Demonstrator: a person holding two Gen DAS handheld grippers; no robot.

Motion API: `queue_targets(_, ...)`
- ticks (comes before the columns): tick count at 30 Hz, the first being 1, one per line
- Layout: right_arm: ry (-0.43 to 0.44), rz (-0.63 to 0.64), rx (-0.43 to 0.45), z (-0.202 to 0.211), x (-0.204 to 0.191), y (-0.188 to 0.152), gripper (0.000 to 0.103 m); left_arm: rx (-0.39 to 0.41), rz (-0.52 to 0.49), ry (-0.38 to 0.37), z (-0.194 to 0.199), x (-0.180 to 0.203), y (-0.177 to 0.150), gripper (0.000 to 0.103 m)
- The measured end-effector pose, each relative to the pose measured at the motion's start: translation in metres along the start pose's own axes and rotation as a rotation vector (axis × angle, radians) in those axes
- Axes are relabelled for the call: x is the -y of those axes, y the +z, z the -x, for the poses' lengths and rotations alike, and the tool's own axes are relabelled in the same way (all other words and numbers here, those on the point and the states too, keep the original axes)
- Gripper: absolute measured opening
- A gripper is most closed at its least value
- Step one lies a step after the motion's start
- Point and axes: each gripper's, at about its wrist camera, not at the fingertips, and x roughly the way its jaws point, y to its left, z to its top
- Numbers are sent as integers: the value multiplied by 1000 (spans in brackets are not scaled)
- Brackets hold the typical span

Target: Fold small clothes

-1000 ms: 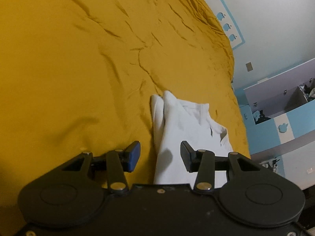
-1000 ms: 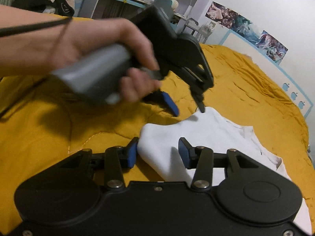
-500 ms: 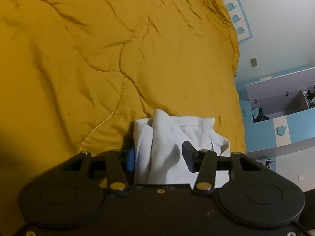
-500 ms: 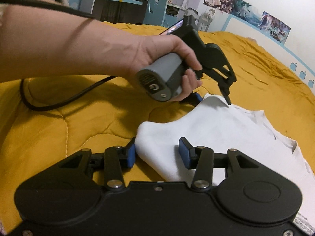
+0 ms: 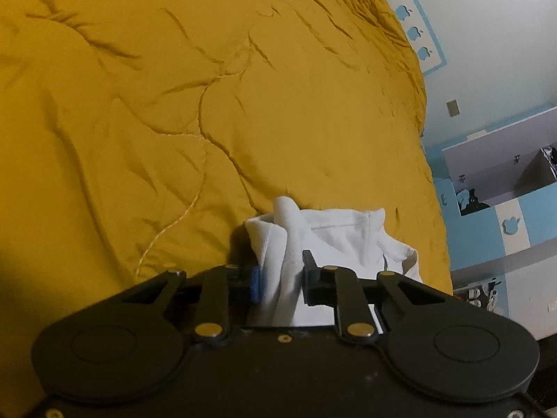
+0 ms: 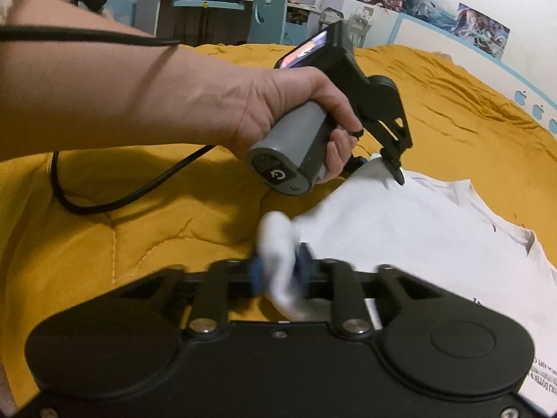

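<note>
Bunched white cotton shirt [image 6: 417, 230], quilted bedspread [image 5: 174, 104]

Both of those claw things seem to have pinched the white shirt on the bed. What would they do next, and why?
Probably lift both corners together and carry that edge over the rest of the white shirt. The left gripper and the right gripper have just closed their jaws on bunched fabric, and the shirt lies flat on the yellow quilt.

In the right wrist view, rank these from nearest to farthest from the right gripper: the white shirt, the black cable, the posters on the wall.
1. White shirt: a bunched fold is pinched in the jaws of the right gripper, on the yellow bedspread.
2. Black cable: on the bedspread, left, trailing from the left gripper.
3. Posters: far wall, upper right.
</note>
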Motion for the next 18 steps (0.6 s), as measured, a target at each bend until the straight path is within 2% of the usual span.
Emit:
queue_targets(5, 23, -52, 15, 7, 13, 3, 10, 30, -54, 53, 5, 20, -4, 15)
queue_targets(10, 9, -96, 58, 21, 27, 2, 9, 27, -46, 79, 13, 40, -1, 14)
queue_targets(13, -33, -128, 77, 35, 40, 3, 9, 36, -70, 89, 17, 62, 1, 13)
queue_targets(18, -44, -255, 110, 59, 79, -3, 9, 56, -112, 95, 14, 109, -5, 13)
